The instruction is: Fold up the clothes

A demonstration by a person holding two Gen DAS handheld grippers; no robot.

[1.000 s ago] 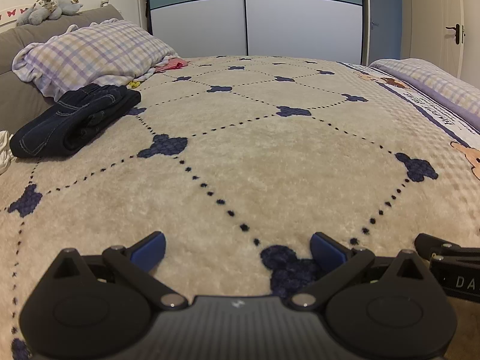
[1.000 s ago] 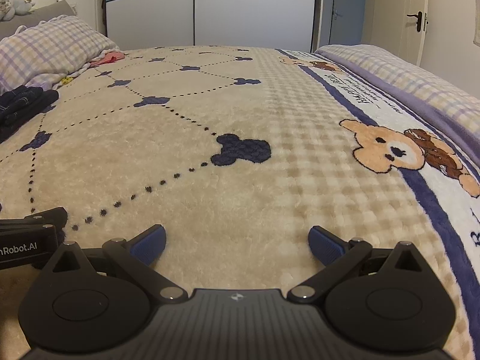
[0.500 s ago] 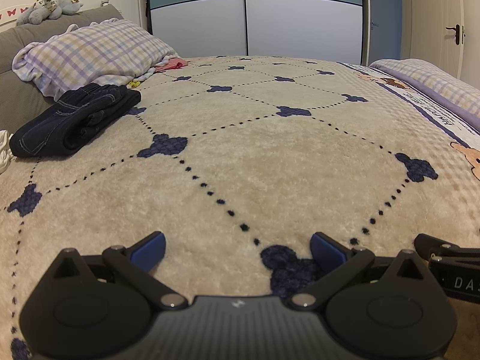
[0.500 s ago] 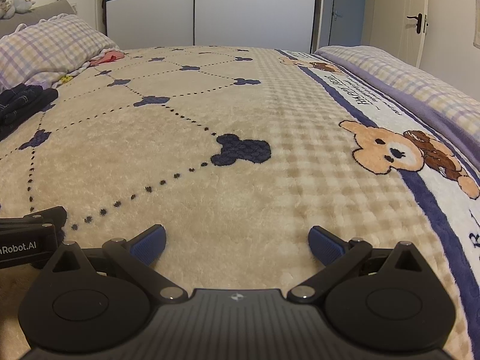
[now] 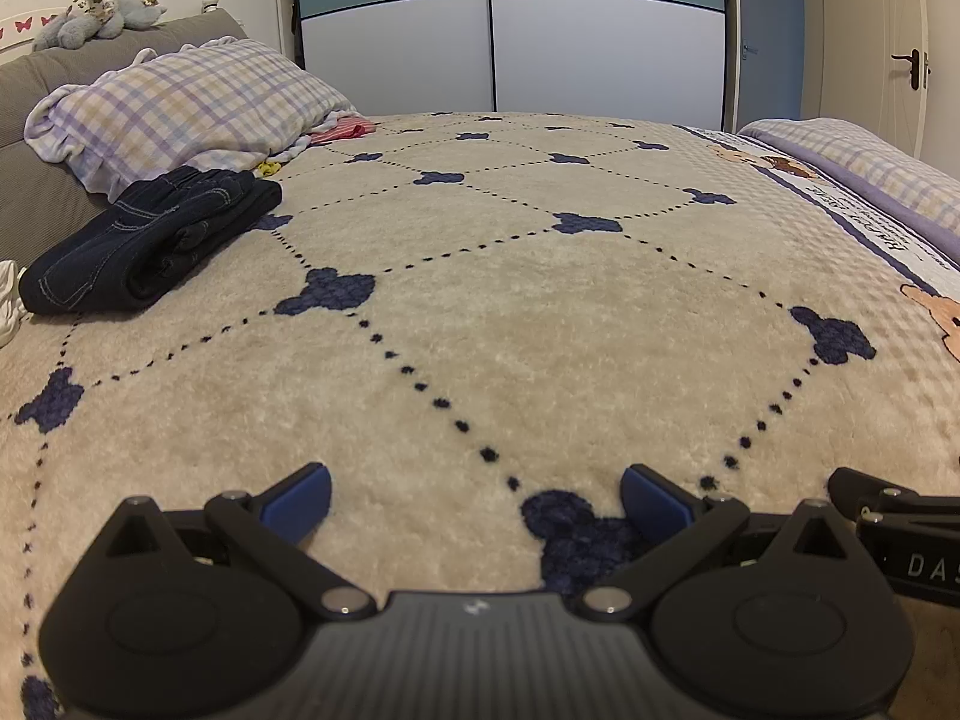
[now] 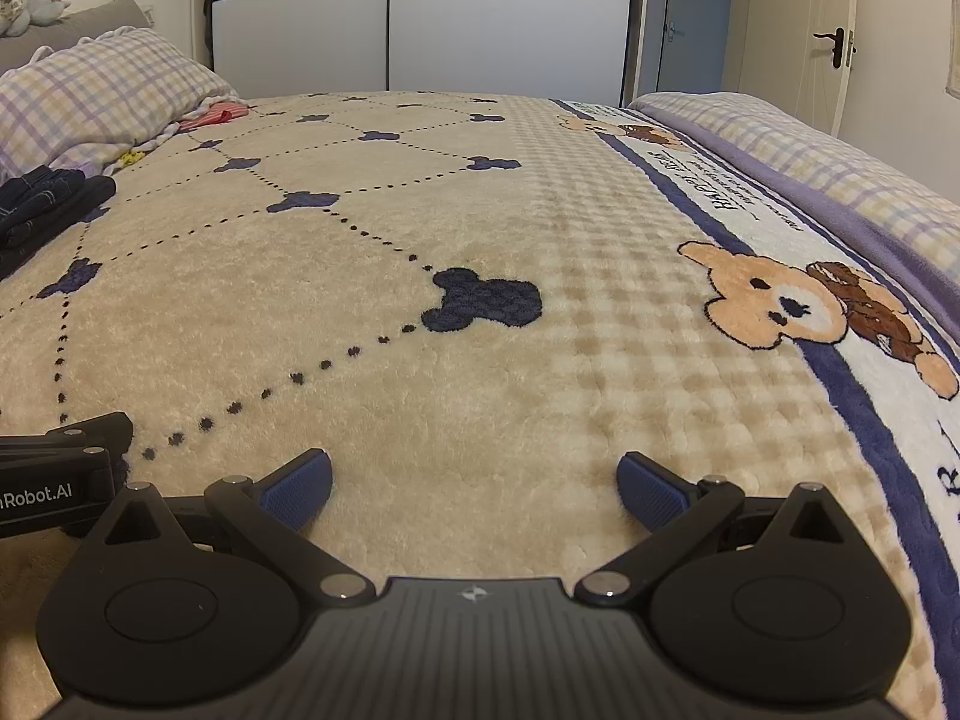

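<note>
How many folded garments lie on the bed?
1: dark jeans folded beside the plaid pillow. A pink item behind the pillow is partly hidden; more may be.

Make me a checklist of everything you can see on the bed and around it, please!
Surface: beige blanket with navy dotted diamonds; teddy bear picture on its right side.
Job's things: folded dark jeans on the left by the checked pillow; pink garment beyond the pillow.
Clutter: small yellow item beside the pillow; white fabric at the left edge.
Grippers: left gripper and right gripper low over the blanket, jaws wide apart, holding nothing.
Cables: nothing seen.
Surroundings: wardrobe, door, grey plush toy on the headboard.
</note>
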